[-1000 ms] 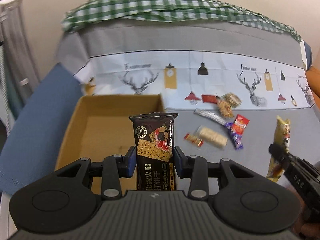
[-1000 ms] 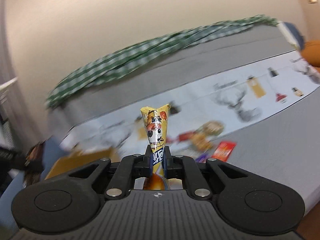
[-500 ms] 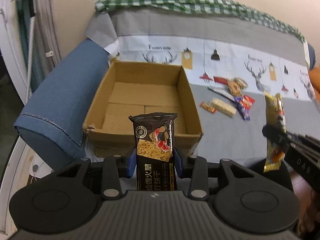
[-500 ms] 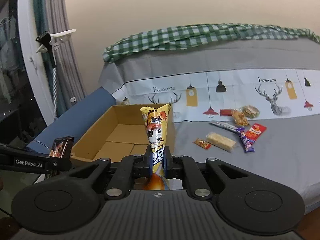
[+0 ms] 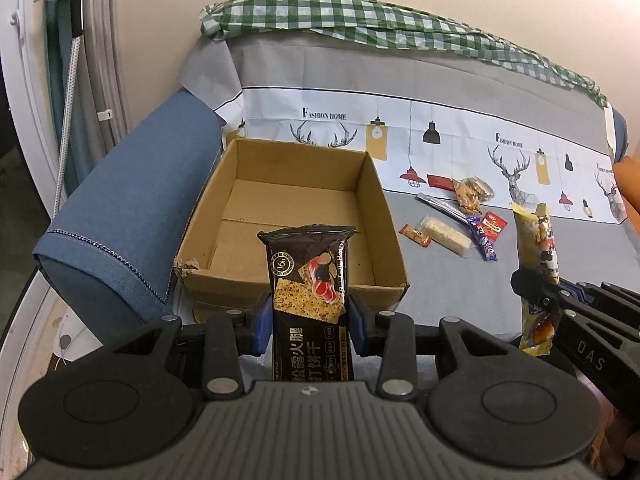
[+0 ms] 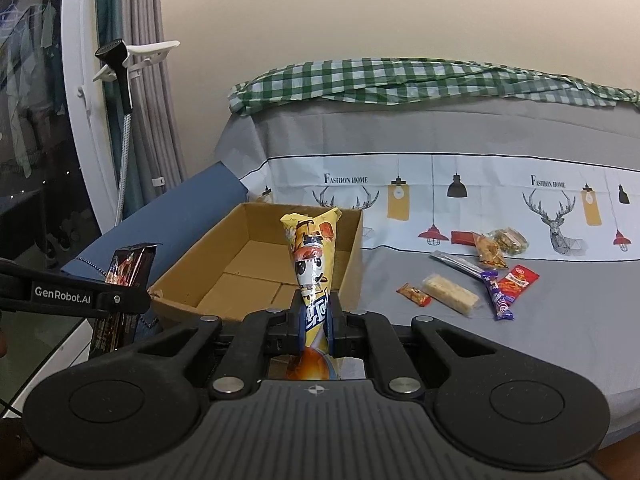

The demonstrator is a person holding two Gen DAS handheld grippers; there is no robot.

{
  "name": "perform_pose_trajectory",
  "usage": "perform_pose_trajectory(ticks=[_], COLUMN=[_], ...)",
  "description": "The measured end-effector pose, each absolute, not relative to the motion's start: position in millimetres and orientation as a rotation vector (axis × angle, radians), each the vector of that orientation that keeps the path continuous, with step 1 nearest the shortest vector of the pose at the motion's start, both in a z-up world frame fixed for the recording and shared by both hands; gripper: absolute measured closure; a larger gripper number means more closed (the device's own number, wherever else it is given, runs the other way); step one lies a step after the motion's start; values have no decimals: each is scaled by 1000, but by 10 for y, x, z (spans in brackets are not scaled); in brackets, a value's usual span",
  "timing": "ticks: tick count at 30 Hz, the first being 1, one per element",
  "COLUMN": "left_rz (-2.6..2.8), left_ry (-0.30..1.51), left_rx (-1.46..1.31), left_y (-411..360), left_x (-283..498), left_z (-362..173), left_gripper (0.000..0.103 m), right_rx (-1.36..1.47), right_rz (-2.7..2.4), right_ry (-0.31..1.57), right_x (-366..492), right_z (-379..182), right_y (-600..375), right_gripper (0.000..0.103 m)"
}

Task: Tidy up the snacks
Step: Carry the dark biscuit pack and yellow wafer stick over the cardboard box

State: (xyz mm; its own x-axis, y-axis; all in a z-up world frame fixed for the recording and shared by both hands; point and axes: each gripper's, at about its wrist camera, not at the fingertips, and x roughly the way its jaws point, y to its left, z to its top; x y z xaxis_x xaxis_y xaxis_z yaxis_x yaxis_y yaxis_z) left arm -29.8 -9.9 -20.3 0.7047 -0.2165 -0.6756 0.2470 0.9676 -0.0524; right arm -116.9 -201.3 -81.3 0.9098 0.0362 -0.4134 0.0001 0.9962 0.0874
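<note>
Both hand-held grippers have swung back from over the sofa to just short of the cardboard box (image 5: 292, 216), whose whole open top now shows. Left hand-held gripper (image 5: 308, 322) clenches an upright dark cracker packet (image 5: 308, 276); right hand-held gripper (image 6: 316, 316) pinches a yellow cone snack (image 6: 310, 256), while other snacks (image 6: 472, 276) lie on the grey cover beside the box

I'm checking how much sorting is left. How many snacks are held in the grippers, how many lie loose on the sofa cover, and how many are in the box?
Held: 2, the dark cracker pack in the left gripper and the yellow cone snack in the right gripper.
Loose on the sofa cover: 7.
In the cardboard box: 0.
Total: 9.
</note>
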Motion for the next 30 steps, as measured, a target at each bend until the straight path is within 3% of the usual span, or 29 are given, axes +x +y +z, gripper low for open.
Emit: perform_pose_trajectory(ticks=[14, 30], left_rz=[-229, -214], left_ry=[764, 776], left_rx=[33, -9], left_y=[-25, 50], left_x=[6, 974], left_z=[-271, -257], left_gripper=[60, 60], right_rx=[50, 72], right_rz=[37, 65], right_ry=[484, 518], right_x=[-970, -104], right_z=[-895, -946], right_y=[-2029, -1866], right_gripper=[94, 94])
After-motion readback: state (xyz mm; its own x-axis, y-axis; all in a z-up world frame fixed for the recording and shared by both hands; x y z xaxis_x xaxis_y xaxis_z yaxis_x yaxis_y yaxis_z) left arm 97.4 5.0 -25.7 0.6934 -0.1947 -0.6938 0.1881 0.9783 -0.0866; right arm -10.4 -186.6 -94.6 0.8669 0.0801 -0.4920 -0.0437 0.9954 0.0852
